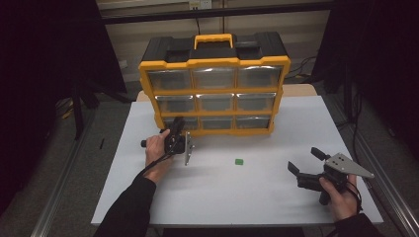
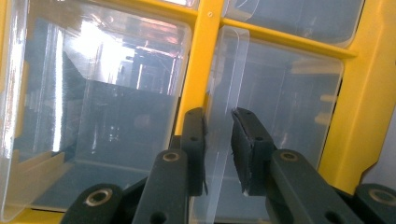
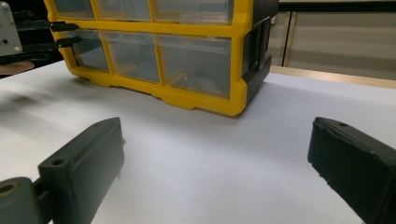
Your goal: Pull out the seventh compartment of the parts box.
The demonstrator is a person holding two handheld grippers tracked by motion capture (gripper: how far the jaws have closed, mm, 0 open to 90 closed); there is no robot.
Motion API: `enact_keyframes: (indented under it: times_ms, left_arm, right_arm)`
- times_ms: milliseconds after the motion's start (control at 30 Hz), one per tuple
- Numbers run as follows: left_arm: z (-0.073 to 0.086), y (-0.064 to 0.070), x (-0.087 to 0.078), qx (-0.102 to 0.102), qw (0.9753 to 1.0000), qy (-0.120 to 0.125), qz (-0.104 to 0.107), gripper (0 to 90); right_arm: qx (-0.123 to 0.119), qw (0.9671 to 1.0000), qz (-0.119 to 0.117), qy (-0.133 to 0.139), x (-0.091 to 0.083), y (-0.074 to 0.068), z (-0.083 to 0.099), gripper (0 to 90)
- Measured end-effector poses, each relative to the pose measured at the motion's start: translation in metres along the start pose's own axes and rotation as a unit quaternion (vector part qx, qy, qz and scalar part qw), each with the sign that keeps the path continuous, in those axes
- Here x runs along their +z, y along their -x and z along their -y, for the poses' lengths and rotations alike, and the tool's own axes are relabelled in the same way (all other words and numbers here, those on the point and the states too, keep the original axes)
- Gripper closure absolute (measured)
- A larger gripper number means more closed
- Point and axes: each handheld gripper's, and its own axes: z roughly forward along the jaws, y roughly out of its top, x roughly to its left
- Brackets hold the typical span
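My left hand-held gripper [image 2: 218, 149] straddles, jaws slightly apart, the bottom-left drawer's clear tab [image 2: 223, 135]; my right hand-held gripper [image 1: 305, 165] rests wide open on the counter [image 1: 257, 192].

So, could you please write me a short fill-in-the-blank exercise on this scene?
1. The left hand-held gripper has its jaws around the clear pull tab of a ____ in the yellow organizer.
2. The small square on the table is ____ in colour.
3. The right hand-held gripper has its jaws ____.

Missing words: drawer; green; open
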Motion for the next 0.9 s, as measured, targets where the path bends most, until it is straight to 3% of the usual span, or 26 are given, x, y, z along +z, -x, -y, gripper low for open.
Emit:
enact_keyframes:
  times_ms: [233, 300, 333, 367, 400, 900]
  left_arm:
    - [-0.0015, -0.0007, -0.0008, 0.001, 1.0000, 0.000, 0.001, 75.6]
    - [-0.0025, 0.0010, 0.0005, -0.010, 0.9997, 0.020, -0.007, 75.7]
    - [-0.0025, 0.0031, 0.0017, -0.026, 0.9991, 0.032, -0.006, 75.8]
    - [-0.0023, 0.0029, 0.0019, -0.027, 0.9990, 0.035, -0.006, 75.9]
    - [-0.0027, -0.0021, -0.0020, 0.010, 0.9999, 0.004, -0.004, 75.8]
    - [-0.0012, -0.0011, -0.0041, 0.007, 0.9999, 0.007, -0.001, 76.0]
  right_arm:
    - [0.001, 1.0000, 0.000, 0.000, 0.0001, 0.0002, 0.0001, 3.2]
    - [0.000, 1.0000, -0.001, -0.001, 0.0000, 0.0004, 0.0001, 3.2]
    - [0.000, 1.0000, 0.000, -0.001, 0.0001, 0.0004, 0.0001, 3.2]
    - [0.000, 1.0000, 0.000, -0.001, 0.0001, 0.0004, 0.0001, 3.2]
    - [0.001, 1.0000, -0.001, -0.001, 0.0000, 0.0004, 0.0000, 3.2]
    - [0.003, 1.0000, 0.001, 0.001, -0.0009, 0.0006, 0.0001, 3.2]
